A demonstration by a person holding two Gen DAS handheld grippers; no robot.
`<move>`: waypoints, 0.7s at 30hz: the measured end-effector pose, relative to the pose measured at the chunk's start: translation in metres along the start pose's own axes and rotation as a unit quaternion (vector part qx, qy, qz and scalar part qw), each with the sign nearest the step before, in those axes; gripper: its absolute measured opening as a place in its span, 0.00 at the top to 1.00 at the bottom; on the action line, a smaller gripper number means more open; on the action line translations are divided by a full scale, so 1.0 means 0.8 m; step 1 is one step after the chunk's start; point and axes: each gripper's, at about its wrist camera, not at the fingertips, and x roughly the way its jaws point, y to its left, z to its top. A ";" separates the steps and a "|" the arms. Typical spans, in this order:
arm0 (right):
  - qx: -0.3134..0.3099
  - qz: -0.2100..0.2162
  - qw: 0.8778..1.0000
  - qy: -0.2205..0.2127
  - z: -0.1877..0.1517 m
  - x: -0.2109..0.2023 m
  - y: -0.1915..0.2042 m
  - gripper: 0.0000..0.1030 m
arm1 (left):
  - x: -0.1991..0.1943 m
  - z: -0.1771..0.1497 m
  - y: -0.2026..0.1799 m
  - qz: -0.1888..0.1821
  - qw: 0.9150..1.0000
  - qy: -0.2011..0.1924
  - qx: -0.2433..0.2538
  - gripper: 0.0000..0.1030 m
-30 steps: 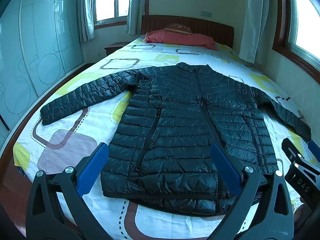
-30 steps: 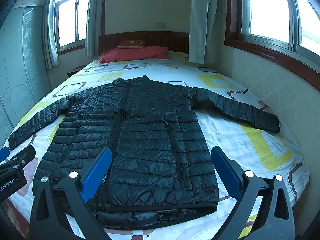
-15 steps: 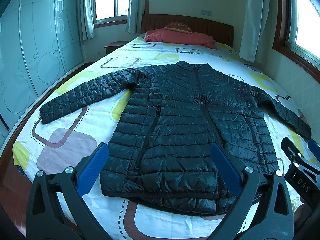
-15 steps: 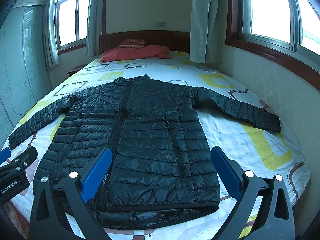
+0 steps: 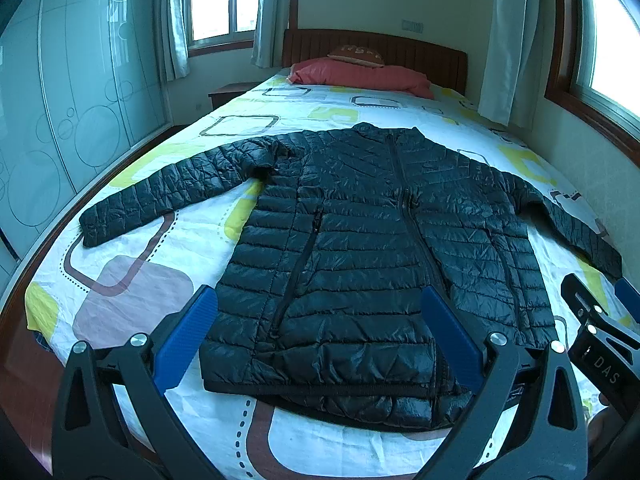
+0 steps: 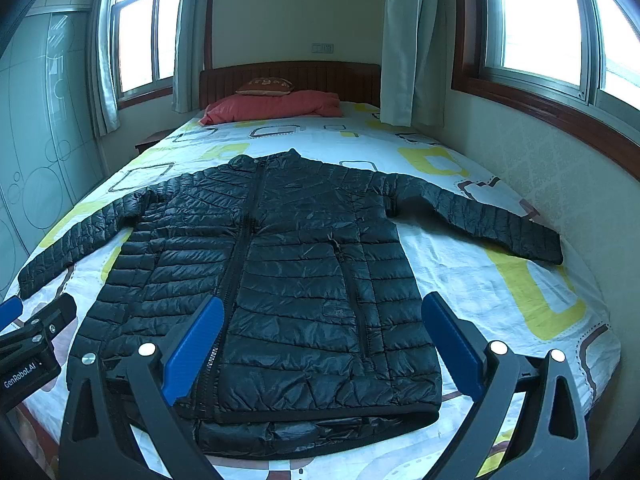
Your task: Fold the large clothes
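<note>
Black quilted jacket (image 5: 360, 248) lies flat and zipped on the bed (image 5: 132, 288), collar toward the headboard, hem nearest both tools, long axis running straight away from them; sleeves spread out sideways; the left tool (image 5: 320, 336) and right tool (image 6: 320, 340) hover wide apart and empty above the hem, each nearer its own sleeve, likely the first fold.

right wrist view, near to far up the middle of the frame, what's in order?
Right claw, open → jacket hem → jacket collar → bare patterned bedsheet → red pillow → small brown cushion on top of it → wooden headboard → wall switch.
</note>
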 end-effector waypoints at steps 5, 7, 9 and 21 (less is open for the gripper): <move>0.001 0.001 1.000 0.001 0.000 0.000 0.000 0.05 | 0.000 0.000 0.000 0.001 1.000 0.002 0.000 0.02; -0.001 0.001 1.000 0.001 0.000 0.001 0.001 0.05 | 0.001 0.000 0.000 0.001 1.000 0.002 0.000 0.02; -0.001 0.001 1.000 0.002 -0.001 0.001 0.003 0.05 | 0.001 0.000 0.000 0.001 1.000 0.002 0.000 0.02; -0.001 0.004 1.000 0.003 -0.003 0.005 0.005 0.05 | 0.003 -0.002 0.000 0.000 1.000 0.003 0.000 0.02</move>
